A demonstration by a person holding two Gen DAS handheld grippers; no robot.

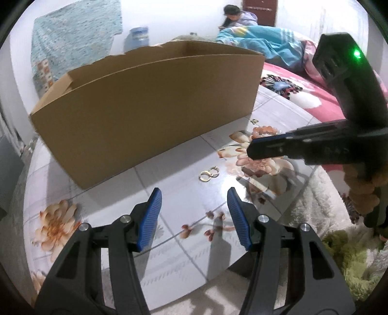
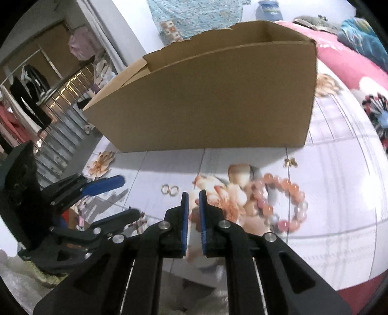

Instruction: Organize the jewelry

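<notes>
Two small gold rings (image 1: 208, 174) (image 2: 169, 189) lie side by side on the glossy floral table (image 1: 174, 247), just ahead of my left gripper (image 1: 194, 191), which is open and empty. A pink and orange bead bracelet (image 2: 283, 201) (image 1: 264, 130) lies to the right, with a small gold earring (image 2: 290, 162) (image 1: 254, 121) beyond it near the box. My right gripper (image 2: 194, 193) hovers between rings and bracelet. Its jaws are a narrow gap apart with nothing in them. The open cardboard box (image 1: 145, 109) (image 2: 206, 97) stands behind the jewelry.
A bed with a pink flowered blanket (image 1: 315, 97) borders the table on the right, and a person (image 1: 237, 17) sits far behind it. A fluffy white rug (image 1: 315, 208) lies below the table's edge. Clothes hang on a rail (image 2: 31, 80) at the left.
</notes>
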